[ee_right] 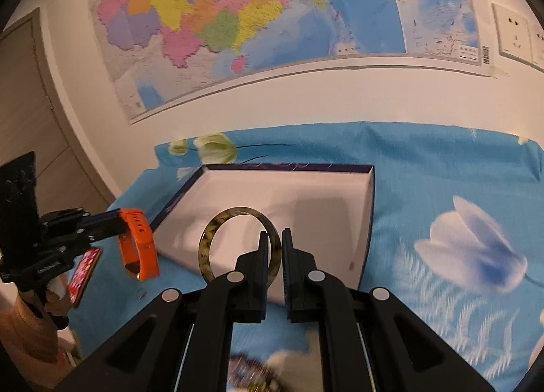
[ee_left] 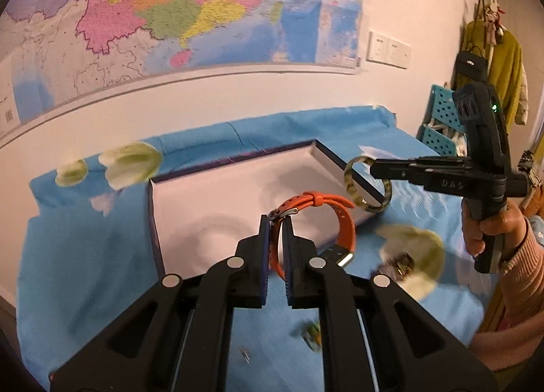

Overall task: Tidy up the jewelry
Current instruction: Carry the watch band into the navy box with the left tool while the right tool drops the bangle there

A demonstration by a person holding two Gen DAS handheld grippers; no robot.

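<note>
Two pieces of jewelry are off the surface, one per gripper, and one shallow white-lined box (ee_right: pixel 306 195) with a dark rim lies open on the blue floral cloth (ee_right: pixel 442 161) covering the tabletop. The left gripper (ee_left: pixel 275 222) has its fingers closed almost together on the strap of one orange watch (ee_left: pixel 319 215), pinching it near the clasp so the loop stands upright over the near right corner of the box, the watch face hanging at its lower right. Seen from the right wrist camera, that gripper reaches in from the left edge, roughly level. The right gripper (ee_right: pixel 281 239) has its fingers nearly shut on one mottled olive-brown bangle (ee_right: pixel 217 225), gripping its right side so the ring stands on edge above the near edge of the box. From the left wrist camera, the right gripper extends horizontally from the right, with the person's right hand (ee_left: pixel 489 225) wrapped around its upright handle, a pink sleeve below. One small, blurred item (ee_left: pixel 311 332) lies on the cloth near the left gripper; its kind cannot be told. One wall map (ee_right: pixel 272 18) hangs behind the tabletop.
</note>
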